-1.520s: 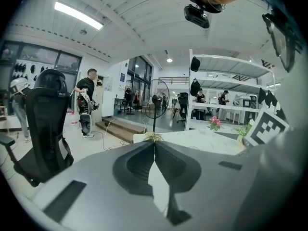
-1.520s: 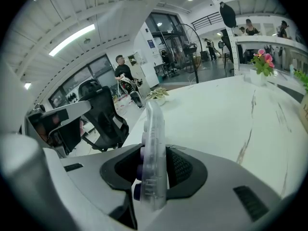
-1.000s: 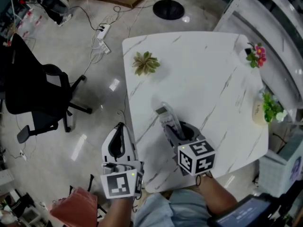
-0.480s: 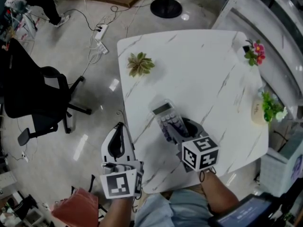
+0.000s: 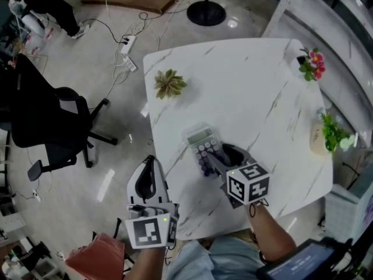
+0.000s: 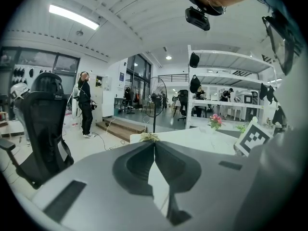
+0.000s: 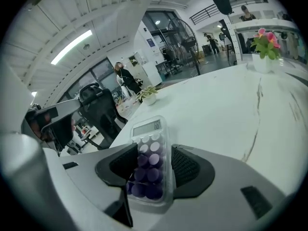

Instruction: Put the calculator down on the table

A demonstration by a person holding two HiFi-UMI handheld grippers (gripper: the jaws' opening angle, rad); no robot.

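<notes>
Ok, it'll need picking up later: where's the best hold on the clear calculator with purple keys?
Pinch the clear purple-keyed calculator by its two long side edges at the keypad, coming low from the end opposite the display: it lies flat on the white marble table, narrow across.

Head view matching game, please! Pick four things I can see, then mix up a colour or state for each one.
Things:
1 calculator
2 left claw
3 flowers
4 office chair

Colour or state:
A pink
B shut, empty
C black, on the floor
D purple keys

Pairs: 1-D, 2-B, 3-A, 4-C
</notes>
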